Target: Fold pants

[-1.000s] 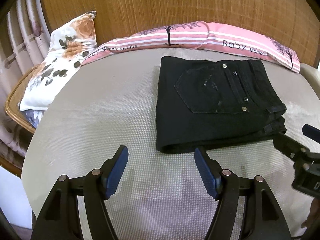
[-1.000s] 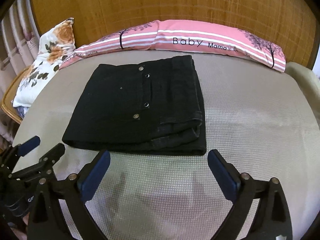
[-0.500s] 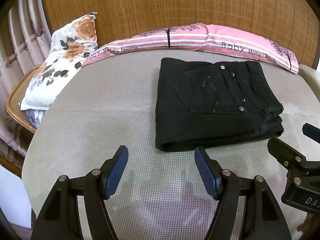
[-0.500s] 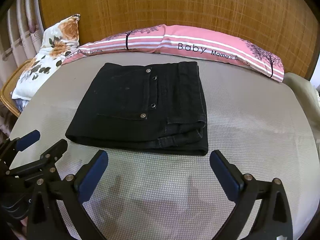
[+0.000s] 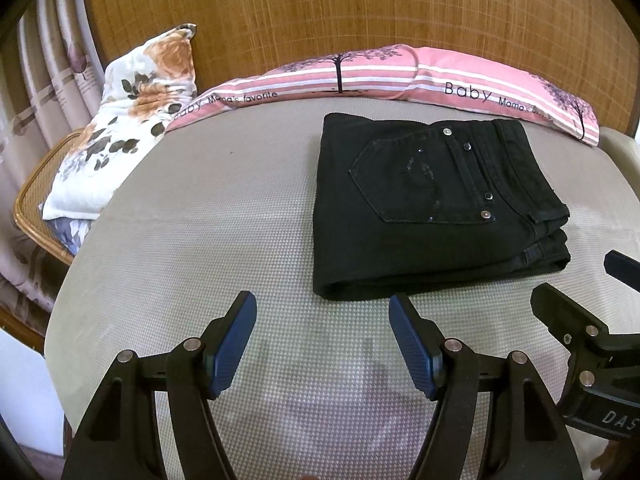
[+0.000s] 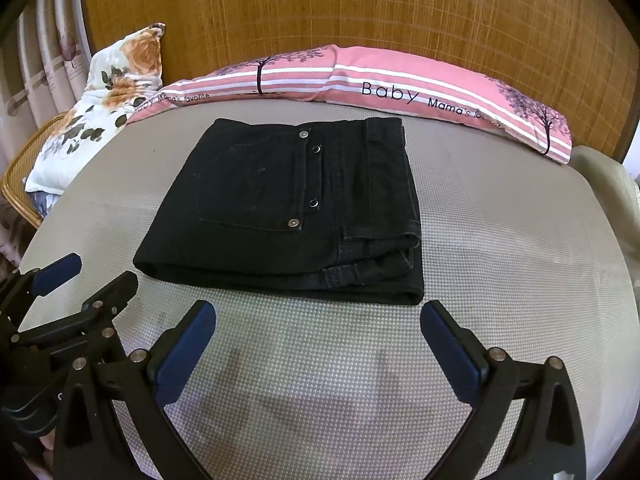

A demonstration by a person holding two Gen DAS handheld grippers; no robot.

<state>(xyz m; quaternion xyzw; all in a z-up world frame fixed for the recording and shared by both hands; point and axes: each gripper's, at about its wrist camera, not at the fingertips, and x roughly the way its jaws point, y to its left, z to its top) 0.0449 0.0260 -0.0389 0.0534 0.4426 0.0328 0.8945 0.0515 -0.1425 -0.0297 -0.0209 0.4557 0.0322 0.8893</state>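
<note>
The black pants (image 6: 280,212) lie folded into a compact rectangle on the grey mattress (image 6: 500,240), toward its far edge, just short of the pink striped pillow (image 6: 400,80). The left gripper (image 5: 322,316) and right gripper (image 6: 318,320) hover near the mattress's near edge, jaws spread, holding nothing. A floral pillow (image 5: 132,112) rests at the far left corner.

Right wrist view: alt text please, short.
Black pants lie folded into a neat rectangle on a grey mattress, touched by nothing. The open right gripper hovers short of them, empty; a pink pillow lies behind.
</note>
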